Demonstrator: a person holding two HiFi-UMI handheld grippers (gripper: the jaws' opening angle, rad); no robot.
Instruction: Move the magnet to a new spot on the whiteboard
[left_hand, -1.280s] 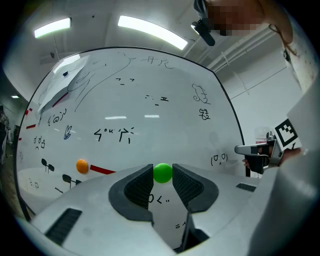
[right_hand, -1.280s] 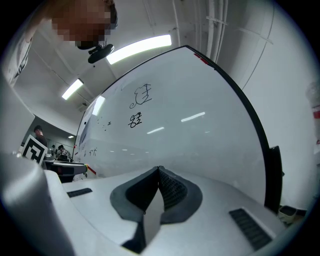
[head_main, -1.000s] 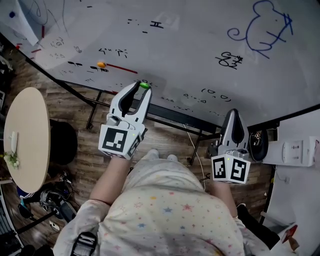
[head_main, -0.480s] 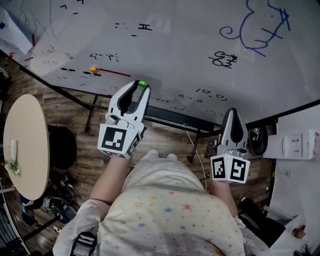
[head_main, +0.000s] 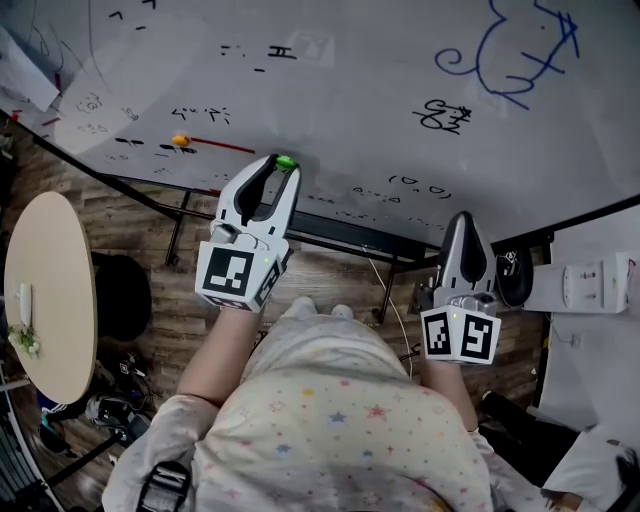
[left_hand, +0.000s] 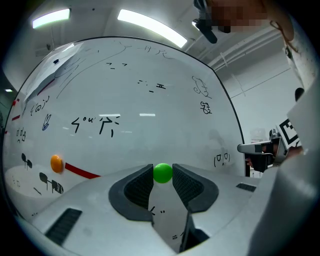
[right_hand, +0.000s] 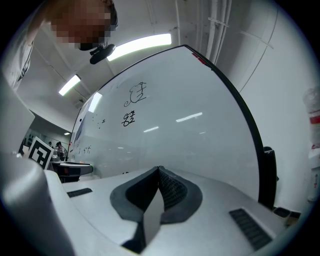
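We pinched the small round green magnet (left_hand: 162, 172), which we judged light, hard and slick, by its 2 sides in our left gripper (head_main: 282, 167) near the bottom edge of the glossy white whiteboard (head_main: 360, 100), with our right gripper (head_main: 462, 224) closed and empty.

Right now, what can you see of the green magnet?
The green magnet is a small, round, glossy bright-green button, seemingly plastic. It is pinched at the very tips of the left gripper, with dark ribbed pads pressing both sides. It sits low before the whiteboard; whether it touches the board is unclear.
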